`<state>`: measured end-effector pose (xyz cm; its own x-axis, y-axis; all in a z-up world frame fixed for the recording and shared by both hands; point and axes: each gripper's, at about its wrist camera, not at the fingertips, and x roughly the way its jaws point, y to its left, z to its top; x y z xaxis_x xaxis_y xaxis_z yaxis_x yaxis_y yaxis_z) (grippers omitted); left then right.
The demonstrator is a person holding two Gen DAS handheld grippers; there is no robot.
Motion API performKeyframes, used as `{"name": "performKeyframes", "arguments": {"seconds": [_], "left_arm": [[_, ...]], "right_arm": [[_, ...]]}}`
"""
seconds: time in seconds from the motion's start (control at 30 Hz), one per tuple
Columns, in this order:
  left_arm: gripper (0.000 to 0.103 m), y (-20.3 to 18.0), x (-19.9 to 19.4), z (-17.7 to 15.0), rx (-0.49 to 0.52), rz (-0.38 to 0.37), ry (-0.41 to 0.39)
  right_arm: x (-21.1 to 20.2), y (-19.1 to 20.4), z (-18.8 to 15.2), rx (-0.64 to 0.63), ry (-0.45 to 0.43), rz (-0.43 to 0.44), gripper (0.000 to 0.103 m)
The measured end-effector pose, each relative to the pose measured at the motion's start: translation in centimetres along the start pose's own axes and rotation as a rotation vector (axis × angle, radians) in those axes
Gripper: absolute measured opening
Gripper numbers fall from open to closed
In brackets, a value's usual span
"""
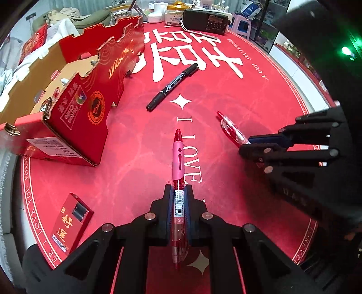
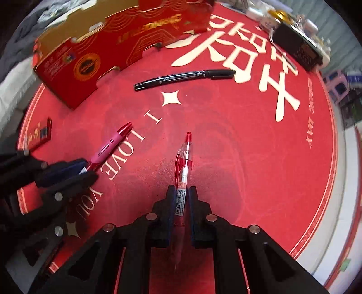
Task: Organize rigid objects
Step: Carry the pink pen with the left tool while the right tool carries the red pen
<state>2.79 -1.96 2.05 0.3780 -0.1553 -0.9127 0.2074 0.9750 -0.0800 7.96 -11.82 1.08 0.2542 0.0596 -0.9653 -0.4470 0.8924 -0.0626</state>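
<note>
Here, your left gripper [image 1: 179, 199] is clamped on a translucent red gel pen with a pink rubber grip [image 1: 178, 171], its jaws pressed against the labelled barrel while the grip end and clicker point forward over the round red tablecloth with white lettering [image 1: 260, 95]. Your right gripper [image 2: 182, 199] is likewise closed tight on a clear-bodied red gel pen with a red clip [image 2: 184, 162], squeezing the barrel near its label, the clip end jutting ahead.

In the left wrist view, your right gripper comes in from the right edge with its pen angled toward the cloth's centre, well apart from the left pen. Open cloth lies between both tools and the black marker pen with white print [image 1: 173, 87], which rests flat beyond the white star. The open red cardboard box with gold print [image 1: 90, 95] stands at far left, its near wall close to the marker's lower end but not touching it. A small red pack with gold characters [image 1: 71, 222] lies near the cloth's left rim, just beside your left gripper.

At the far rim sit a black radio [image 1: 207, 20] and a gold-lidded jar [image 1: 175, 12]. The box's contents are hard to make out, each pen's tip is hidden behind the fingers, and the right wrist view is motion-blurred.
</note>
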Motion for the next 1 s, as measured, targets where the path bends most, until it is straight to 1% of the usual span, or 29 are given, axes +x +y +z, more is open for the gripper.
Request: {"name": "performKeyframes", "arguments": {"seconds": [0.07, 0.13, 0.23, 0.4, 0.53, 0.77, 1.0], "left_arm": [[0.01, 0.3, -0.4, 0.0, -0.008, -0.004, -0.011], [0.01, 0.5, -1.0, 0.0, -0.008, 0.001, -0.027], [0.01, 0.7, -1.8, 0.1, -0.01, 0.006, -0.052], [0.01, 0.7, -3.5, 0.6, -0.011, 0.021, -0.101], [0.01, 1.3, -4.8, 1.3, -0.031, 0.038, -0.129], [0.01, 3.6, -7.4, 2.5, -0.088, 0.076, -0.184], [0.01, 7.3, -10.2, 4.3, -0.15, 0.162, -0.246]], "right_arm": [[-0.3, -0.4, -0.6, 0.06, -0.033, 0.01, 0.01], [-1.1, -0.4, -1.5, 0.115, -0.077, 0.047, 0.01], [-2.6, 0.1, -2.4, 0.143, -0.128, 0.061, 0.01], [-5.2, 0.6, -2.3, 0.154, -0.208, 0.077, 0.01], [-7.9, 1.3, -0.7, 0.137, -0.275, 0.09, 0.01], [-10.8, 2.9, 1.3, 0.116, -0.354, 0.115, 0.01], [-13.4, 5.1, 4.8, 0.073, -0.435, 0.149, 0.01]]}}
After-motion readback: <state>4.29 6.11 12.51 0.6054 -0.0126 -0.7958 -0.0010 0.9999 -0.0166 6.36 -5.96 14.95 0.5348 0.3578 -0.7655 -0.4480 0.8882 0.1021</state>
